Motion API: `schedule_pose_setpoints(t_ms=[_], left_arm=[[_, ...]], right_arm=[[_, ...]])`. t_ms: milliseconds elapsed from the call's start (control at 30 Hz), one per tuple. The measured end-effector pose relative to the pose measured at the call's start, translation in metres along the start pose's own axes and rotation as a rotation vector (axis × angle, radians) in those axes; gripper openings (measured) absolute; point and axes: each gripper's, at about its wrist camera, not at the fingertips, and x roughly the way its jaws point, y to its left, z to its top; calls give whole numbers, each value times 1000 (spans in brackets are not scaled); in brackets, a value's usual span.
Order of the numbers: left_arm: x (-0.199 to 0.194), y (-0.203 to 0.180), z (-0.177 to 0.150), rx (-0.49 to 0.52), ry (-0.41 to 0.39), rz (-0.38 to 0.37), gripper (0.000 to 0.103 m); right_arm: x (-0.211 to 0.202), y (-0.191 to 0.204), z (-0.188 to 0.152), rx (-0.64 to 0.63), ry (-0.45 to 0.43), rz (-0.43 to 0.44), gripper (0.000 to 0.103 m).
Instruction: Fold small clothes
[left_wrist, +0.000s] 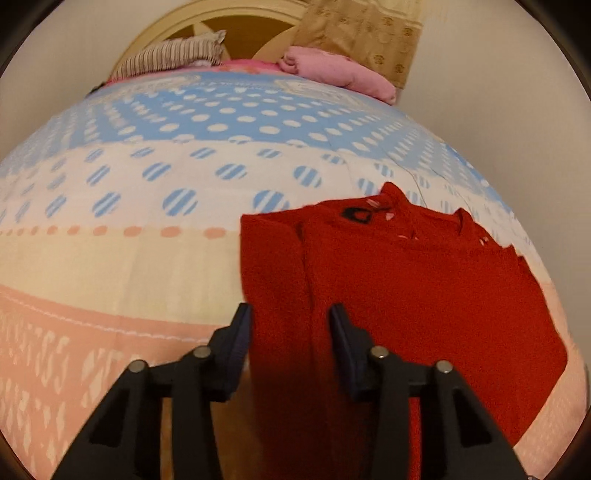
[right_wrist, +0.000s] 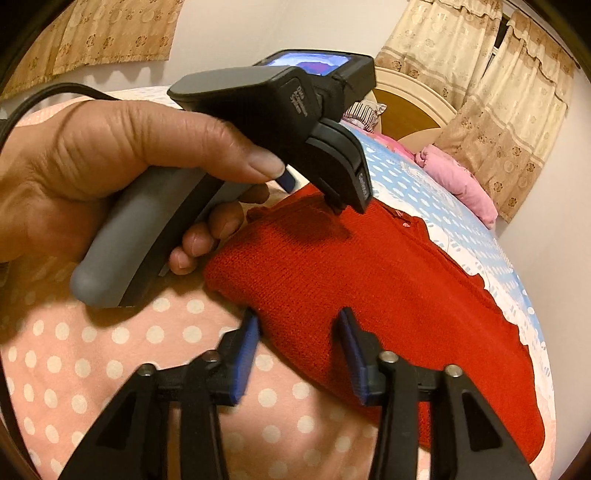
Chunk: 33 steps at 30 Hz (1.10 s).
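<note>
A red knitted sweater (left_wrist: 424, 288) lies flat on the bed, its collar and black label at the far side. My left gripper (left_wrist: 290, 325) is shut on the folded left strip of the sweater, which fills the gap between the pads and runs down toward the camera. In the right wrist view a hand (right_wrist: 110, 155) holds that left gripper (right_wrist: 345, 206), tips down on the sweater's (right_wrist: 388, 288) far edge. My right gripper (right_wrist: 299, 328) straddles the near edge, one pad at the hem beside the sheet, the other on the knit, shut on it.
The bed sheet (left_wrist: 147, 258) has blue dots, a cream band and pink near the front edge. A folded pink blanket (left_wrist: 340, 74) and a striped pillow (left_wrist: 173, 55) lie by the headboard (left_wrist: 240, 33). Curtains (right_wrist: 498, 92) hang at the right. A black cable (right_wrist: 37, 99) trails from the left gripper.
</note>
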Motion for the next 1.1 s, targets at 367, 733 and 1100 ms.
schedule_pose_setpoints(t_ms=[367, 733, 1100], left_arm=[[-2, 14, 9, -134, 45, -109, 20], [-33, -20, 36, -182, 7, -173, 19], [-43, -89, 59, -103, -21, -202, 19]], right_arm=[[-10, -15, -1, 69, -52, 70, 10], [-43, -95, -21, 468, -161, 278, 7], [-65, -156, -54, 650, -203, 299, 6]])
